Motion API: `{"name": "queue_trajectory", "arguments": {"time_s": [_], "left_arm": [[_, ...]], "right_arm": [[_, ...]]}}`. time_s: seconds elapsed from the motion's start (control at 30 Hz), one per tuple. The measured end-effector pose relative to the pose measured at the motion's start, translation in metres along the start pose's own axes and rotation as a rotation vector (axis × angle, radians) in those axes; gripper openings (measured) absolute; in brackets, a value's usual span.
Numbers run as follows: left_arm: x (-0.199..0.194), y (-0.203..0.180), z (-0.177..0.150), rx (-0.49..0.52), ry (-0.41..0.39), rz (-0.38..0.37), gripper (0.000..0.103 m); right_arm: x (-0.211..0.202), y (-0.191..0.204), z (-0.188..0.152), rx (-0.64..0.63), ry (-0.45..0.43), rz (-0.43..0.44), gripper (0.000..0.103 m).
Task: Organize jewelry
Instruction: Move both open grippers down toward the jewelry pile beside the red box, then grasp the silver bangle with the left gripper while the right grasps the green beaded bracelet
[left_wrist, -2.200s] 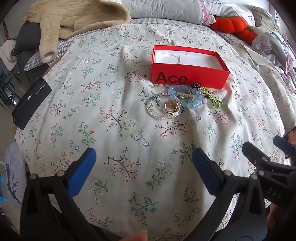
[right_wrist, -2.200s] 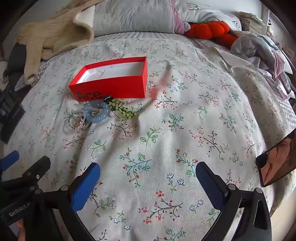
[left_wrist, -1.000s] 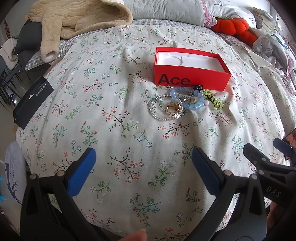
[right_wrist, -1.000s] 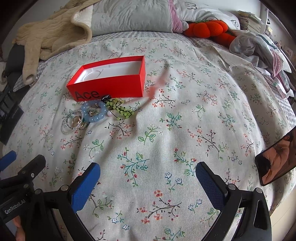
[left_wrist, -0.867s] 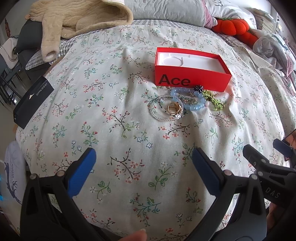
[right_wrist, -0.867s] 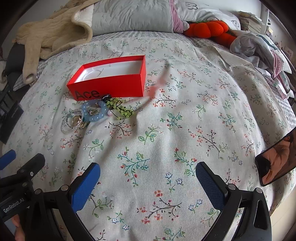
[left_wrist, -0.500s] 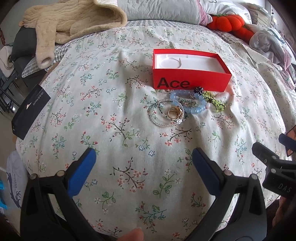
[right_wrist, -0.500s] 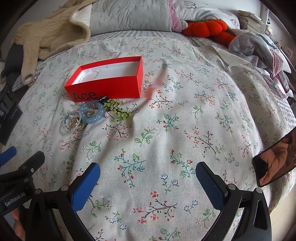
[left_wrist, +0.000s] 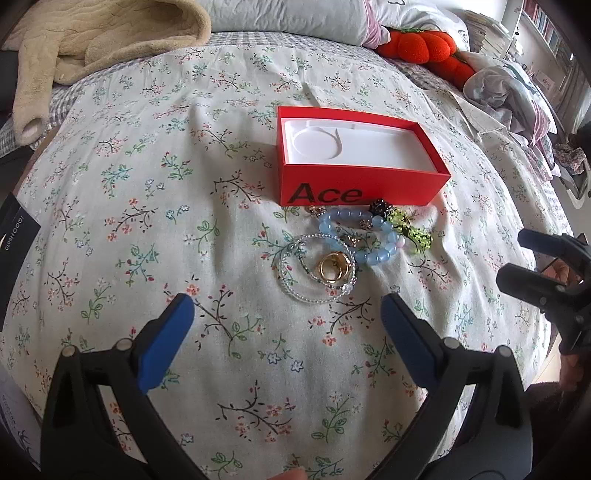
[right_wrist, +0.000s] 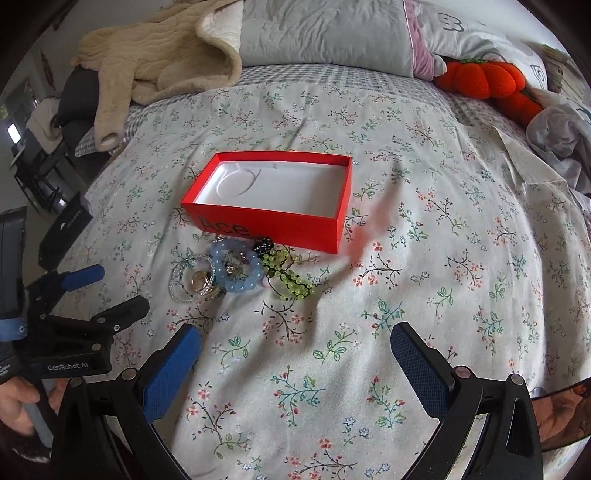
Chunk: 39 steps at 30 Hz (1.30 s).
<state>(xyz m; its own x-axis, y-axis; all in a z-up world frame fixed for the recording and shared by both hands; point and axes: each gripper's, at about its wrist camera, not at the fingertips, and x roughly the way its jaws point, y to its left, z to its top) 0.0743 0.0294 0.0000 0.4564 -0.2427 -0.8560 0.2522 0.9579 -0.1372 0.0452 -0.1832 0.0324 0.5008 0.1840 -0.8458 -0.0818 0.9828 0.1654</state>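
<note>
Jewelry pile (left_wrist: 343, 254) lies just before red box (left_wrist: 354, 162); our left gripper (left_wrist: 286, 325) and right gripper (right_wrist: 295, 354), both wide open and empty, should pinch one piece only.

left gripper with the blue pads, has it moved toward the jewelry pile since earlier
Yes. The left gripper has come forward, closer to the clear beaded bracelet in front of the red cardboard box; its jaws stand open.

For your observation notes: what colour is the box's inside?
White inside the box, seen best from the left wrist view.
</note>
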Motion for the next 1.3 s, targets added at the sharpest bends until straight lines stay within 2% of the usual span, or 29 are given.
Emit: {"name": "queue_trajectory", "arguments": {"time_s": [0.07,0.1,0.13,0.2,0.23,0.3,0.37,0.53,0.6,0.77,0.9,0.93,1.0,1.1,1.3], "left_arm": [[0.007,0.008,0.002,-0.011,0.001,-0.034,0.087],[0.012,0.012,0.003,-0.022,0.002,-0.05,0.08],[0.016,0.016,0.004,-0.034,0.007,-0.067,0.076],[0.026,0.021,0.005,-0.047,0.02,-0.108,0.06],[0.032,0.023,0.007,-0.05,0.03,-0.119,0.056],[0.043,0.024,0.01,-0.047,0.051,-0.126,0.039],[0.051,0.024,0.01,-0.039,0.07,-0.133,0.032],[0.059,0.018,0.01,0.005,0.08,-0.118,0.029],[0.06,0.018,0.01,0.013,0.083,-0.103,0.019],[0.06,0.018,0.01,0.029,0.083,-0.076,0.006],[0.057,0.019,0.009,0.015,0.08,-0.071,0.005],[0.056,0.019,0.008,0.01,0.08,-0.071,0.005],[0.052,0.019,0.007,0.008,0.077,-0.069,0.005],[0.042,0.018,0.008,0.009,0.061,-0.063,0.005],[0.019,0.016,0.02,0.011,0.028,-0.062,0.005]], "right_arm": [[0.025,-0.015,0.001,0.108,0.1,0.05,0.098],[0.034,-0.019,0.003,0.127,0.135,0.087,0.086],[0.04,-0.023,0.005,0.14,0.143,0.108,0.078],[0.05,-0.029,0.007,0.155,0.157,0.092,0.077],[0.054,-0.031,0.008,0.156,0.169,0.098,0.073],[0.062,-0.035,0.01,0.169,0.196,0.113,0.06],[0.067,-0.038,0.016,0.188,0.202,0.12,0.055],[0.077,-0.04,0.033,0.201,0.197,0.106,0.046],[0.086,-0.04,0.036,0.21,0.2,0.091,0.041],[0.1,-0.038,0.04,0.207,0.229,0.049,0.032],[0.101,-0.038,0.044,0.204,0.233,0.028,0.029],[0.102,-0.037,0.045,0.198,0.232,0.016,0.021],[0.101,-0.036,0.044,0.2,0.235,0.012,0.011],[0.094,-0.038,0.045,0.212,0.229,0.025,0.01],[0.061,-0.032,0.055,0.199,0.152,0.068,0.009]]}}
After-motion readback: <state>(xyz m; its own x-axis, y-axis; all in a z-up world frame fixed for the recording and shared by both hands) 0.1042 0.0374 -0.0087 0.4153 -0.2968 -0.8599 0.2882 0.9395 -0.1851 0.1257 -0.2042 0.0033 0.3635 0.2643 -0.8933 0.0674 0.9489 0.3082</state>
